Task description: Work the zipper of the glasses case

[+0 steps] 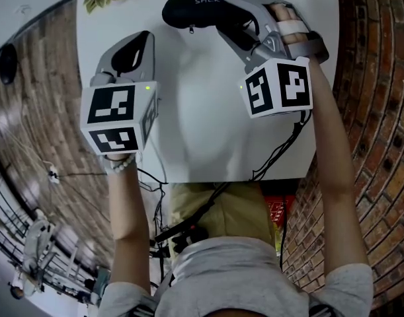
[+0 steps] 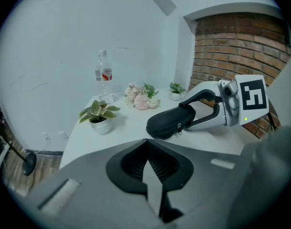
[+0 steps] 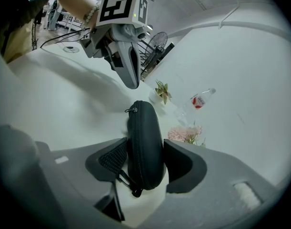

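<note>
The right claw (image 3: 143, 165) is clamped across one end of the case (image 3: 144, 128), a pad on each flank, so the case stands on edge on the white table (image 1: 188, 124). The left claw (image 2: 146, 149) is pressed together with nothing in it. It hangs over the table a little apart from the case, pointing toward its free end. The pull (image 3: 131, 110) sits near that far end, a small tab dangling on the side facing the left claw. The seam looks shut along the stretch I can see.

To my eye, the step is getting hold of that tab. The left claw must spread first, then come in low and square to the tab and nip only it, not the fabric. The right claw should hold firm, since a tug along the seam will try to swing the case about its grip. The tab is small and loose, so a glancing touch may flip it away.
</note>
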`<control>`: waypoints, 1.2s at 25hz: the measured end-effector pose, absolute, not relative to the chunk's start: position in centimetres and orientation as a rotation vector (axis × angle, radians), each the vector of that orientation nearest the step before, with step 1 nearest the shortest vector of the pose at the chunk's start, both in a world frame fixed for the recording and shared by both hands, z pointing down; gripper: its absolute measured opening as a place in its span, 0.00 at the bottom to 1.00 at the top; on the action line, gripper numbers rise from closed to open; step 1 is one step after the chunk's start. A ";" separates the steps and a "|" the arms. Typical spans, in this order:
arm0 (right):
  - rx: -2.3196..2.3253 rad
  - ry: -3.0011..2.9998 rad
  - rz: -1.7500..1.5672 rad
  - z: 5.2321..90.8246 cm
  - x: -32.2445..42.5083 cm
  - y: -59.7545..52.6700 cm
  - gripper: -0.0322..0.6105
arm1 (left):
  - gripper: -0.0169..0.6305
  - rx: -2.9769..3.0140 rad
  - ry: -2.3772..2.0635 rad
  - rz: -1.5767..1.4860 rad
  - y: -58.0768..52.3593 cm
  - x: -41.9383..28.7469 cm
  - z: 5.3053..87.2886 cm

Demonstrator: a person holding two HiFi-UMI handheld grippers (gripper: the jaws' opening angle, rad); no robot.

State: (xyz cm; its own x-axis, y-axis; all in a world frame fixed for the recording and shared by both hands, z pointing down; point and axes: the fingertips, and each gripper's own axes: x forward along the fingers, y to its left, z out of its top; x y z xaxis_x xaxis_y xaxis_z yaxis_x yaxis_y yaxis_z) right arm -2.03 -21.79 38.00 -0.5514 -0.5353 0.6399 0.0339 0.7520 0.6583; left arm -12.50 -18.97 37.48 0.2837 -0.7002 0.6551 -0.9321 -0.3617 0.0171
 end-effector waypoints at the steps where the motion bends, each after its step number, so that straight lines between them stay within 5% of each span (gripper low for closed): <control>1: 0.377 -2.034 -0.782 38.0 -2.0 -21.8 0.43 | 0.05 2.172 -1.444 0.785 -18.8 -11.9 37.6; 15: 0.377 -2.039 -0.776 37.9 -2.0 -21.8 0.43 | 0.22 2.157 -1.133 0.414 -19.0 -5.5 38.1; 26: 0.376 -2.044 -0.778 38.0 -2.1 -21.8 0.43 | 0.20 2.093 -1.020 0.255 -19.5 -4.7 38.4; 30: 0.376 -2.042 -0.779 38.0 -2.0 -21.7 0.43 | 0.07 2.086 -1.037 0.233 -19.8 -4.7 38.3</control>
